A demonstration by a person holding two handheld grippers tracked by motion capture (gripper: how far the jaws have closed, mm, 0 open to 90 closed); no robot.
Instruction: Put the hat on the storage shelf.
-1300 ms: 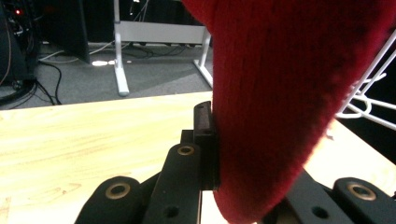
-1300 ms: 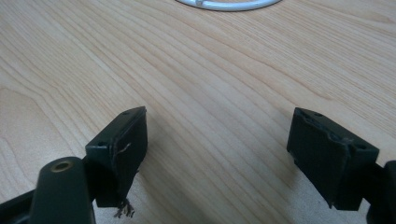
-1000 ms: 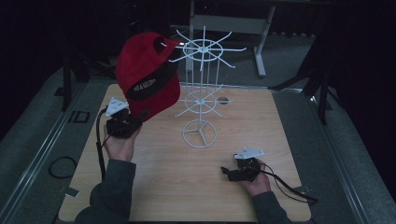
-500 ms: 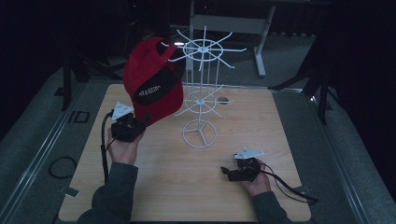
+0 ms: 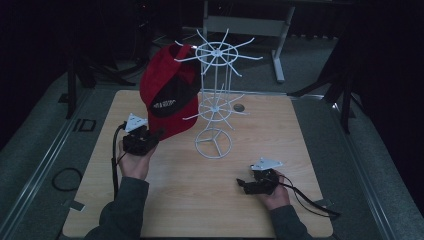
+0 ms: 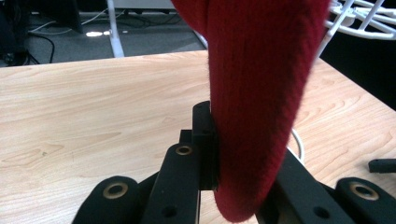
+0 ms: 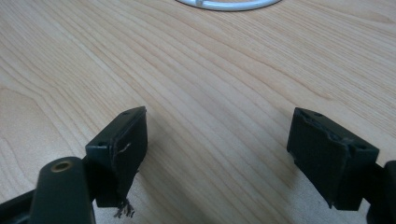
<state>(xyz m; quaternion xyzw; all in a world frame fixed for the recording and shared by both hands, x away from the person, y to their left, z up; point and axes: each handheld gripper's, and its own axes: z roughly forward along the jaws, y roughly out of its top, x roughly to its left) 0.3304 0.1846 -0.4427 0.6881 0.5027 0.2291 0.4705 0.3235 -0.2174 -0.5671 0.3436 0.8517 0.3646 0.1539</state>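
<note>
Red hat (image 5: 167,97) pinched, left tongs (image 5: 150,138) raised

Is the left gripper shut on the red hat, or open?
Shut on it: the left gripper pinches the red hat fabric between both jaws.

Hat (image 5: 169,97) hangs on rack (image 5: 214,105), left of its pole.

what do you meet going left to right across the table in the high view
left gripper shut on the red knitted cap with a black band → white wire rack with spokes and a ring base → right gripper, open, resting low on the light wooden table
</note>
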